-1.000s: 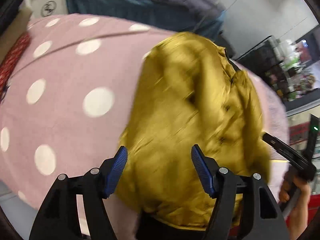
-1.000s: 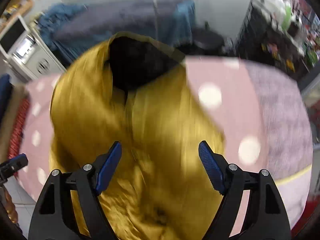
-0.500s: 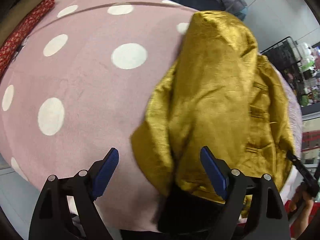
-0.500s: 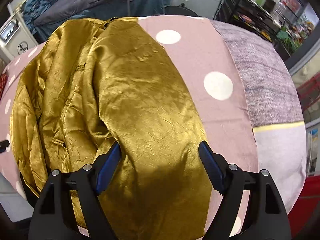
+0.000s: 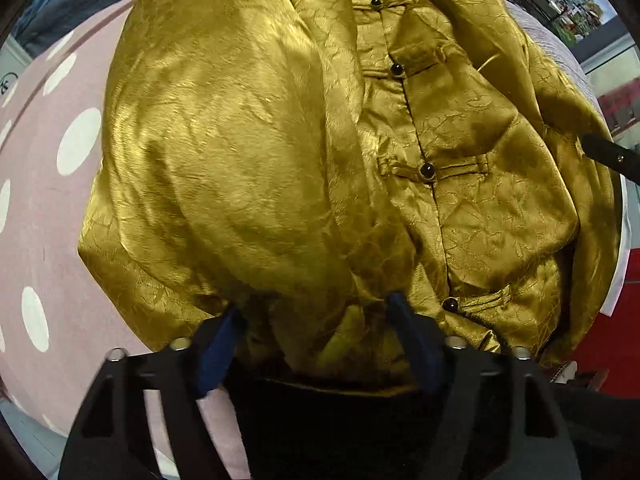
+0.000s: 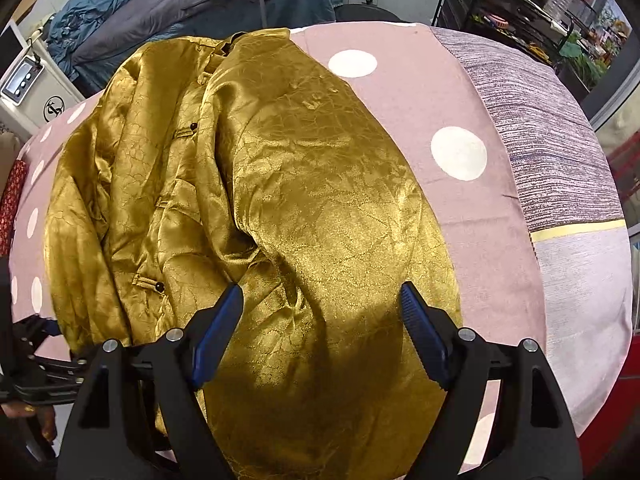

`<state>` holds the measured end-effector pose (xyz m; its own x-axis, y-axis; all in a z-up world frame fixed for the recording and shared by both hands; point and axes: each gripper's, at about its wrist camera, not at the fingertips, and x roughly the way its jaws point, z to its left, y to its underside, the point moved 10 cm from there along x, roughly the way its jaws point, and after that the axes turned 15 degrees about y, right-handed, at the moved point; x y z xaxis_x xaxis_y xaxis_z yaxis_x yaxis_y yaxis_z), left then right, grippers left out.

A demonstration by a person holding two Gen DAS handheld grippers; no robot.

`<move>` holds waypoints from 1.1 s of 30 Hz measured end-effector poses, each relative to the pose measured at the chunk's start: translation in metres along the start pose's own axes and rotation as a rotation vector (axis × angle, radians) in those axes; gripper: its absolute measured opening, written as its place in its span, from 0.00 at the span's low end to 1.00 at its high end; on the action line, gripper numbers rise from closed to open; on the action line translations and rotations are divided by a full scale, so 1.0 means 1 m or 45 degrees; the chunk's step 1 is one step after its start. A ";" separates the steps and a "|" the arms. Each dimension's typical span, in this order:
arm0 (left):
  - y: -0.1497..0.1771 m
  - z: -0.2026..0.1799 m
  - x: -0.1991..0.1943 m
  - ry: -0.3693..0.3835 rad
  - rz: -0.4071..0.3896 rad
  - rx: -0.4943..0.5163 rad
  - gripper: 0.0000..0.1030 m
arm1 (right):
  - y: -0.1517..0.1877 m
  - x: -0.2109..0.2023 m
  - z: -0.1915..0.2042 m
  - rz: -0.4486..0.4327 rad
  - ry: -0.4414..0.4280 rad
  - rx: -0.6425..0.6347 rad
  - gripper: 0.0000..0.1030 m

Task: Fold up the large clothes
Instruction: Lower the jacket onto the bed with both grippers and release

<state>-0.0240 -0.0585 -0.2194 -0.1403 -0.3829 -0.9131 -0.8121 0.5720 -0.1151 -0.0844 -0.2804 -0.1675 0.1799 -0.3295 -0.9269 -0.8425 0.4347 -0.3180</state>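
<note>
1. Right now the gold jacket [image 6: 280, 200] lies spread on the pink dotted cover [image 6: 460, 120], sleeves folded in over the buttoned front.
2. My left gripper [image 5: 316, 324] sits low at the hem, jaws wide apart, cloth bunched between them, not pinched.
3. My right gripper [image 6: 322, 308] hovers over the right sleeve, jaws wide apart, holding nothing.
4. Behind: shelving rack [image 6: 520, 0], blue bedding [image 6: 200, 4].

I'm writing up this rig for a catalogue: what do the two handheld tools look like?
Both match. The left tool and right tool have black plastic frames with triangular cutouts, silver screw heads, and two fingers faced with ribbed blue pads. No cables or markings show.
</note>
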 end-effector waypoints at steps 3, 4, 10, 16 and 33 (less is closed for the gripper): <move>-0.004 0.011 -0.011 -0.012 -0.034 -0.054 0.25 | 0.003 0.003 -0.003 0.015 0.003 0.012 0.77; -0.006 0.017 -0.018 -0.006 -0.061 -0.089 0.18 | 0.005 0.005 -0.003 0.024 0.002 0.018 0.77; -0.017 0.066 -0.075 -0.107 -0.238 -0.212 0.12 | 0.007 0.008 0.000 0.036 0.012 0.020 0.77; -0.039 0.165 -0.162 -0.372 -0.426 -0.354 0.11 | 0.007 0.008 0.000 0.042 -0.001 0.035 0.77; -0.043 0.180 -0.158 -0.284 -0.545 -0.611 0.91 | 0.012 0.004 -0.039 0.065 -0.033 0.216 0.77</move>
<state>0.1346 0.1080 -0.1408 0.3280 -0.3158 -0.8903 -0.9385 -0.0016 -0.3452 -0.1139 -0.3093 -0.1673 0.1541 -0.2826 -0.9468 -0.7534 0.5863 -0.2976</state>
